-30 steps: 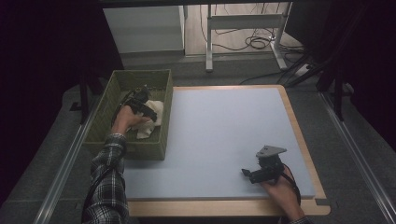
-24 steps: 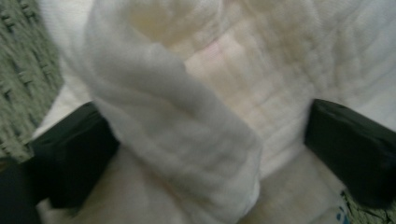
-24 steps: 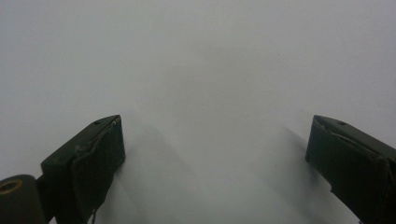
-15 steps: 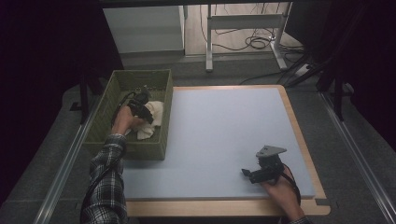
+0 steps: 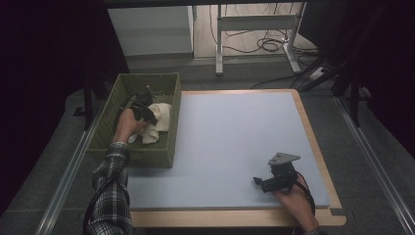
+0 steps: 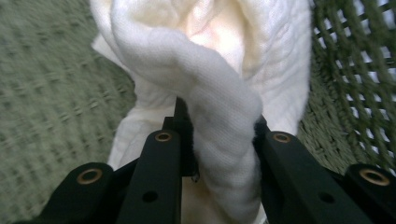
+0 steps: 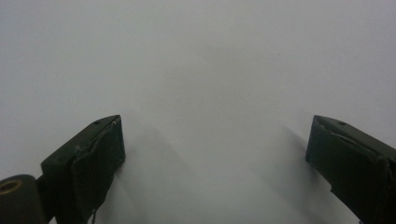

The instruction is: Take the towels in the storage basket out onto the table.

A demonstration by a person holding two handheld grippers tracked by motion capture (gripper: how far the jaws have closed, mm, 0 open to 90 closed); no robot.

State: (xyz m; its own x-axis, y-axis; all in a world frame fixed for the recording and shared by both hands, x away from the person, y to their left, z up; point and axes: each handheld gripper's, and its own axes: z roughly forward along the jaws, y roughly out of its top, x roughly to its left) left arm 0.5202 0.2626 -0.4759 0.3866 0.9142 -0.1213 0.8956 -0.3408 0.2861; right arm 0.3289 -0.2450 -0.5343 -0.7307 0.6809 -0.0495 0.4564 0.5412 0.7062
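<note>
1. Since the earlier frame the left gripper (image 6: pixel 219 121) has just been closing its jaws; they now pinch a fold of the white cloth (image 5: pixel 157 122), which is gathered higher.
2. The cloth lies inside the green woven basket (image 5: pixel 147 155), at the table's left edge.
3. The right gripper (image 5: pixel 258 181) is unmoved over the blue mat (image 5: pixel 230 142), jaws spread, empty.
4. Count: one cloth, one basket, two grippers.

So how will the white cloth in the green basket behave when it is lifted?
The white cloth is probably floppy: it bunches into a soft fold where the left gripper has just been closing on it. It looks light, and will likely hang and drag over the basket wall.
</note>
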